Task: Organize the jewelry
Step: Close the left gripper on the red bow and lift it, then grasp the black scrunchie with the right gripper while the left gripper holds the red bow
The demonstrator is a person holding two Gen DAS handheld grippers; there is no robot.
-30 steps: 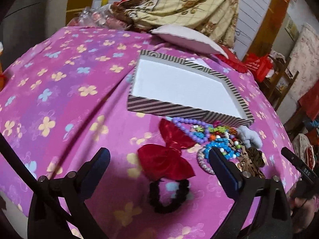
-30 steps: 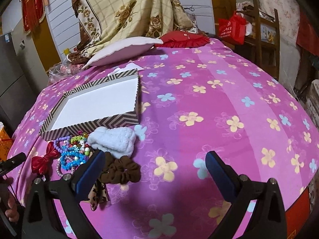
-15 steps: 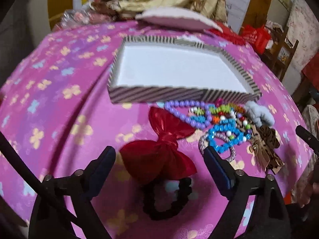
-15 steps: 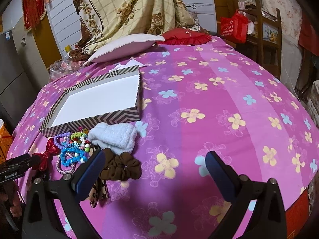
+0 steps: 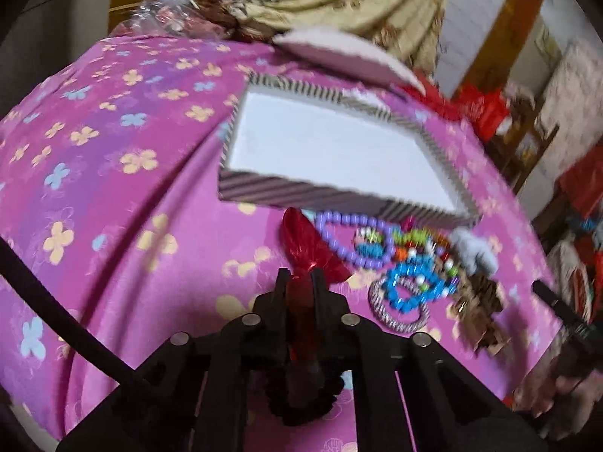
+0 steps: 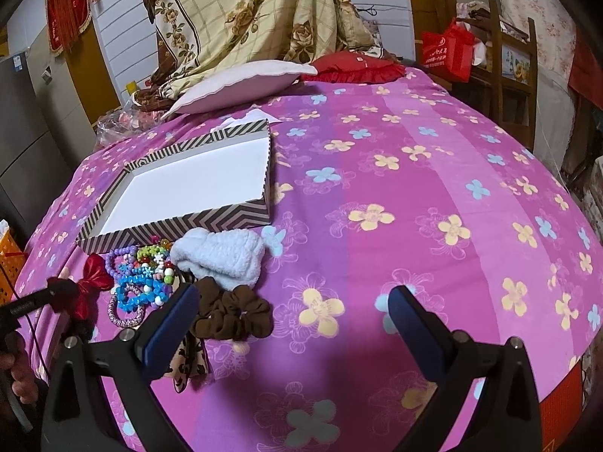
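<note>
My left gripper (image 5: 300, 277) is shut on the red satin bow (image 5: 307, 243), which has a black scrunchie (image 5: 301, 403) attached under it; the bow also shows in the right wrist view (image 6: 92, 284). Beside it lie a purple bead bracelet (image 5: 348, 239), blue bead bracelets (image 5: 412, 286), mixed coloured beads (image 6: 152, 256), a pale blue fuzzy scrunchie (image 6: 222, 256) and a brown scrunchie (image 6: 230, 314). The empty striped box (image 5: 339, 196) with a white floor stands just behind them. My right gripper (image 6: 294, 324) is open and empty, near the brown scrunchie.
All lies on a pink flowered bedspread (image 6: 414, 207). A pale pillow (image 6: 241, 83), a red cushion (image 6: 358, 66) and a hanging floral quilt (image 6: 256, 11) are at the back. A leopard-print hair tie (image 6: 188, 361) lies by my right gripper's left finger.
My left gripper has moved forward and closed on the red bow. The right gripper has hardly moved and stays open.
</note>
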